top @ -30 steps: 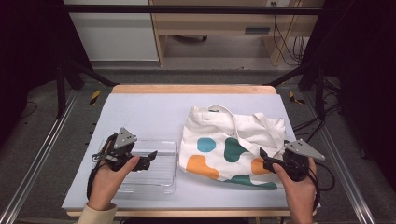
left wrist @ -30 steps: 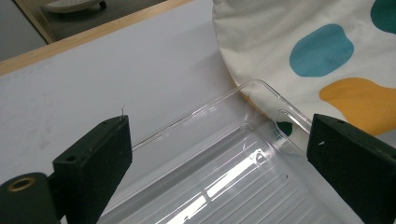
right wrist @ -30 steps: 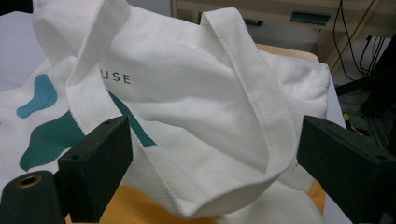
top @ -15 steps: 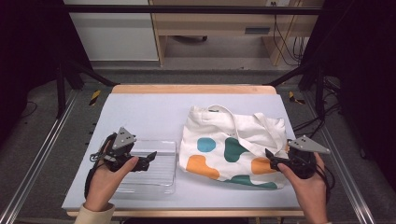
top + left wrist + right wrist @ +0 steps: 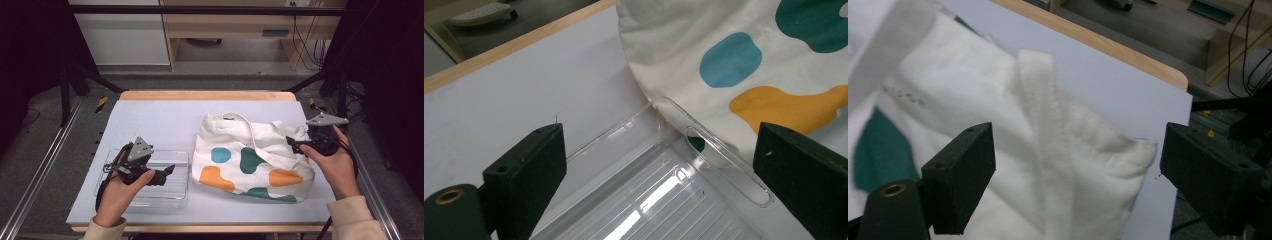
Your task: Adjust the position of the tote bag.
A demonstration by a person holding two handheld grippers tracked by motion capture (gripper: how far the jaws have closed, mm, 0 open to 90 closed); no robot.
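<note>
**Both grippers wide, nothing held; bag at centre right, tray at lower left**

Right gripper (image 5: pixel 296 145): sits at the right of the high view, just above mid-height, at the right edge of the bag (image 5: pixel 250 157). Jaws stand wide; they have just been closing a little, with nothing gripped. In the right gripper view the bag's strap (image 5: pixel 1045 130) and a corner of the white cloth lie in the gap between the jaws, below them (pads not pressing on either). The right hand (image 5: pixel 336 167) comes in from the lower right corner.

Left gripper (image 5: pixel 167 172): lower left of the high view, over the clear tray (image 5: pixel 181 156). Jaws wide apart, empty. In the left gripper view the tray's rim with its slot handle runs across the gap, bottom centre to lower right, and the bag fills the upper right. The left hand (image 5: pixel 120 192) comes in from the bottom edge.

Bag: white cloth with teal, blue and orange blotches, lying flat on the table (image 5: pixel 165 117), centre right of the high view, straps toward the top. Its left edge lies just beside the tray's right rim (touching or not, cannot tell).

Table: pale top, wooden strip along the far edge.
</note>
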